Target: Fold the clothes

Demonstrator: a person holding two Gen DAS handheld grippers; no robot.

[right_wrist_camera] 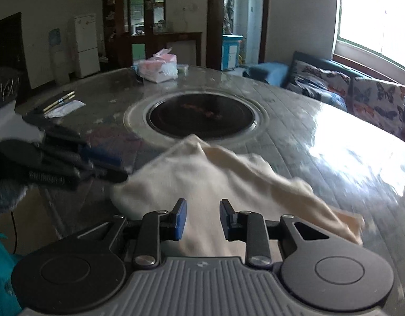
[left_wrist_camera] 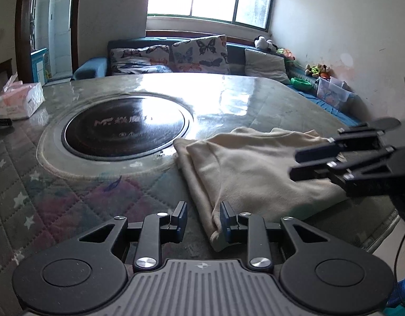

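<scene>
Fingers (left_wrist_camera: pixel 230 223) of left gripper (left_wrist_camera: pixel 204 222) spread, pinching nothing; right gripper (right_wrist_camera: pixel 203 218) likewise spread, over folded cream garment (left_wrist_camera: pixel 255 168) on bench (left_wrist_camera: pixel 255 92) beside induction hob (left_wrist_camera: pixel 126 129).

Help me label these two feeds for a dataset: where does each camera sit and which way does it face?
Left wrist: on the left gripper, looking across the table toward sofa and window; the right gripper enters at right.
Right wrist: on the right gripper, facing the cabinet and fridge; the left gripper shows at left.
Shared: cream garment, round black hotplate, tissue pack.
</scene>
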